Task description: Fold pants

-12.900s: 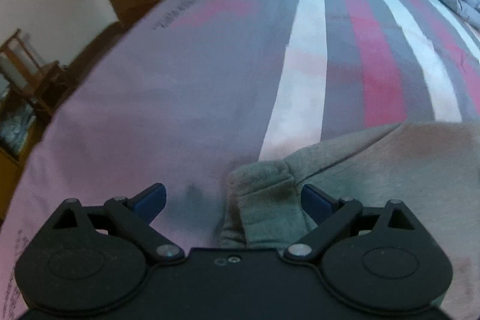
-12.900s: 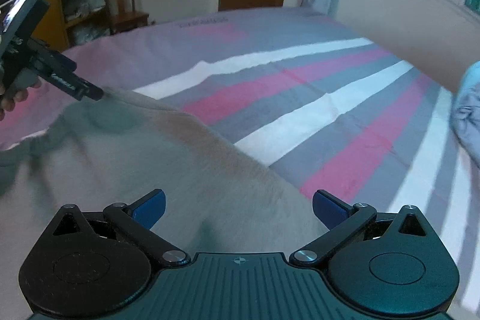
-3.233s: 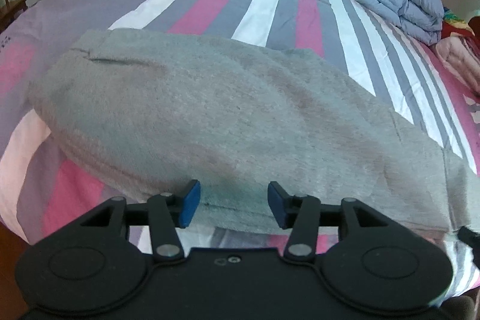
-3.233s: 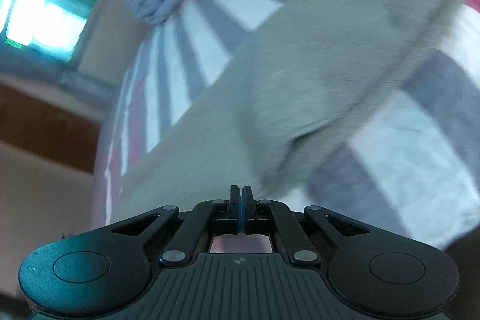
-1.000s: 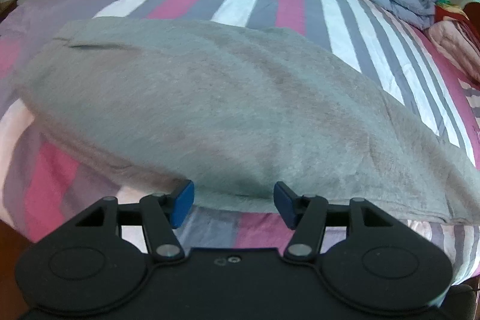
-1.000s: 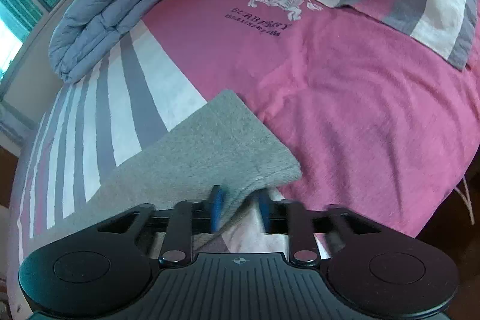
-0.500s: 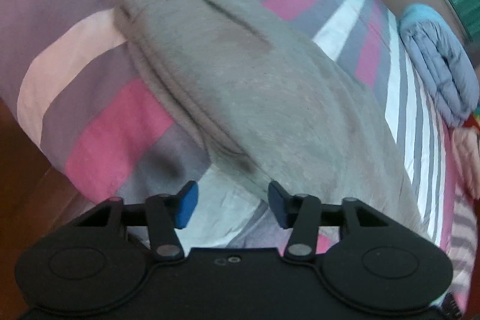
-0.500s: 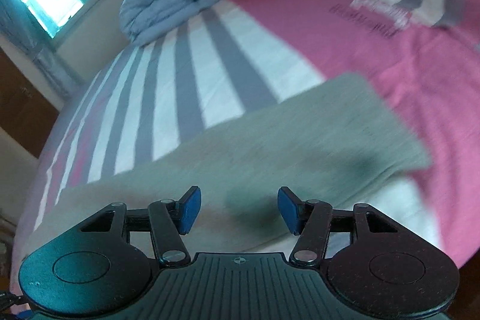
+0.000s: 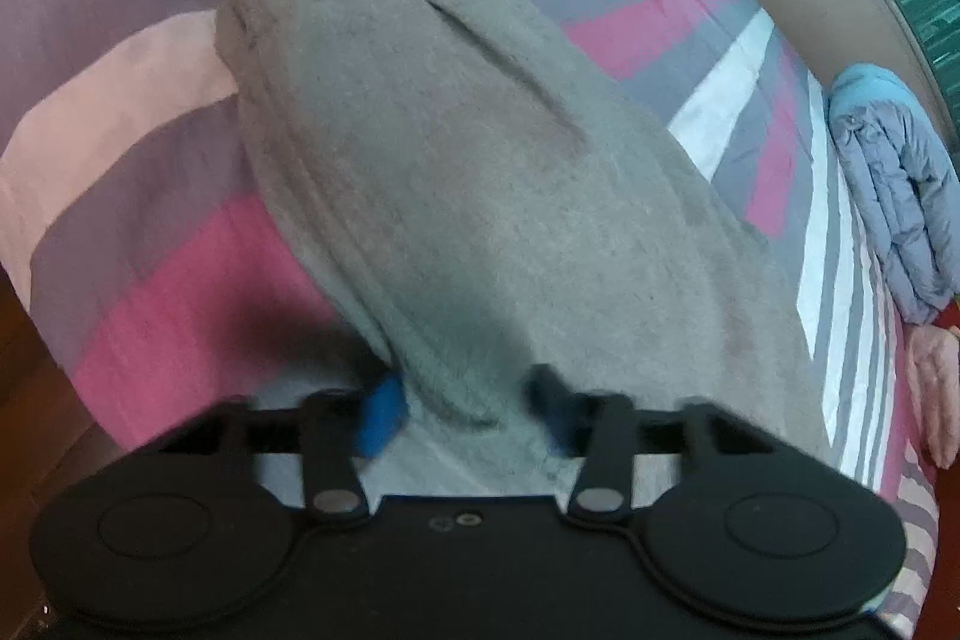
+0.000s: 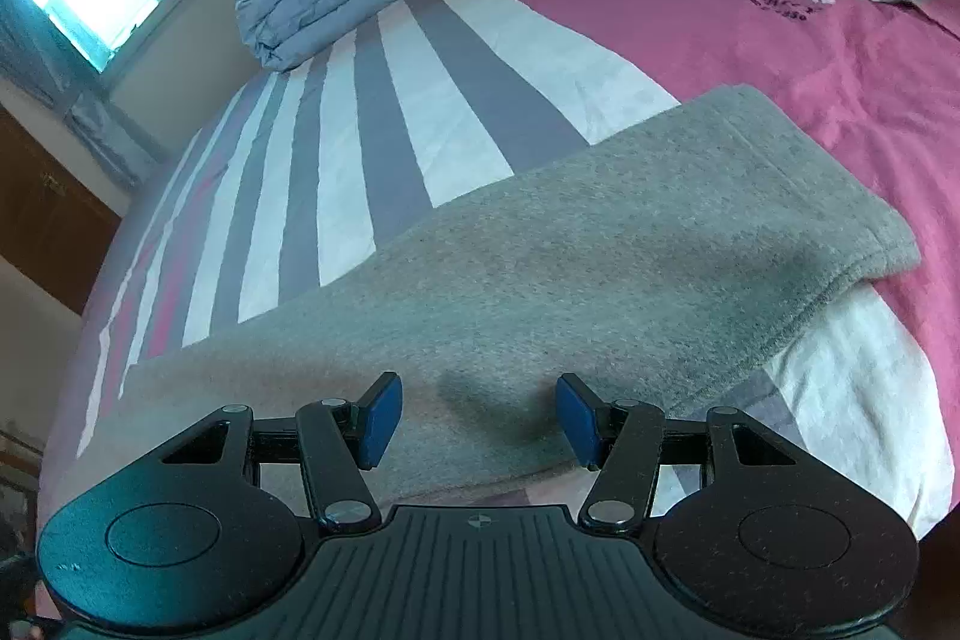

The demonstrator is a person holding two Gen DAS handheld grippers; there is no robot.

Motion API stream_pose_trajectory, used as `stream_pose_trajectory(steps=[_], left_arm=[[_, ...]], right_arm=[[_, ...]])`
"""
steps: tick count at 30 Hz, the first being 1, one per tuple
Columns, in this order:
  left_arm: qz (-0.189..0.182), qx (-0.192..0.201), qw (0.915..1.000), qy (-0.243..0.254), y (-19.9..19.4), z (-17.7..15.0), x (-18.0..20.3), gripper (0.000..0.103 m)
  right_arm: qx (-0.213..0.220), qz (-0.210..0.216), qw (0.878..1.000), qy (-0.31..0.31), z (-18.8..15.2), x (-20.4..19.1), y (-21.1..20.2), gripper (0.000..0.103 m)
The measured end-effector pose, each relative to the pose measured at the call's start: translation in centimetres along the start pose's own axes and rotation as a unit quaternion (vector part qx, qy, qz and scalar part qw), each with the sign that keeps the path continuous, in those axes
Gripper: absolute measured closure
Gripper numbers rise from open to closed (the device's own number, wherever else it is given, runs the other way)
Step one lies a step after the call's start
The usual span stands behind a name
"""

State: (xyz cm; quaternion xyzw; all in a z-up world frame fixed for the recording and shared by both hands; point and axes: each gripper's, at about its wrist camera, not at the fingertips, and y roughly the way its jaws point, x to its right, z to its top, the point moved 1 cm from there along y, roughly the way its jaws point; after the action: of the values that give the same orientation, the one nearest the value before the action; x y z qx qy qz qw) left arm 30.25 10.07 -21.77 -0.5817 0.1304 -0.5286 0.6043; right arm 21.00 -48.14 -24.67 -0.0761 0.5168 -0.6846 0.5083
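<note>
Purple horse emblem and blurred lettering on the pink bedsheet (image 10: pixel 810 58), unreadable.

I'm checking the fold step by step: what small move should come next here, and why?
Probably let the left gripper finish closing on the near edge of the grey pants: that edge already sits between its closing jaws. The right gripper hangs open over the leg end, gripping nothing.
</note>
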Motion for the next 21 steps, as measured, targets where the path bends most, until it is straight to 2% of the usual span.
stream_pose_trajectory(steps=[3,7,8,9,10,11,14,17,20,21], left_arm=[[-0.004,0.014,0.9997,-0.021,-0.5,0.1,-0.3,0.092],[-0.031,0.045,0.9979,-0.034,-2.6,0.3,-0.9,0.093],[-0.036,0.052,0.9978,-0.018,-2.9,0.5,-0.7,0.093],[-0.024,0.054,0.9982,0.007,-2.6,0.4,-0.7,0.093],[-0.009,0.027,0.9994,0.017,-1.3,0.3,-0.9,0.092],[-0.008,0.009,0.9998,0.014,-0.5,0.1,-1.4,0.088],[-0.004,0.021,0.9989,0.042,-2.0,0.3,-0.8,0.082],[-0.013,0.038,0.9976,0.055,-4.6,1.5,-0.2,0.083],[-0.012,0.046,0.9982,0.036,-5.8,3.3,-1.0,0.066],[-0.006,0.045,0.9987,0.023,-5.8,3.9,-1.4,0.067]], right_arm=[[-0.001,-0.004,1.000,-0.005,-0.3,-0.3,-0.1,0.046],[-0.001,-0.007,1.000,-0.007,-0.4,-0.7,0.1,0.046],[-0.001,-0.005,1.000,-0.008,-0.3,-0.8,0.1,0.046],[-0.003,-0.004,1.000,-0.010,-0.4,-1.0,0.2,0.046],[-0.004,-0.003,1.000,-0.015,-0.5,-1.2,0.3,0.046],[-0.006,-0.003,1.000,-0.022,-0.6,-1.5,0.4,0.046],[-0.016,0.000,0.999,-0.034,-1.2,-2.2,1.2,0.046],[-0.020,0.006,0.999,-0.037,-1.5,-2.8,1.6,0.046],[-0.021,0.011,0.999,-0.037,-1.7,-3.1,1.9,0.046],[-0.022,0.012,0.999,-0.035,-1.7,-3.2,2.0,0.046]])
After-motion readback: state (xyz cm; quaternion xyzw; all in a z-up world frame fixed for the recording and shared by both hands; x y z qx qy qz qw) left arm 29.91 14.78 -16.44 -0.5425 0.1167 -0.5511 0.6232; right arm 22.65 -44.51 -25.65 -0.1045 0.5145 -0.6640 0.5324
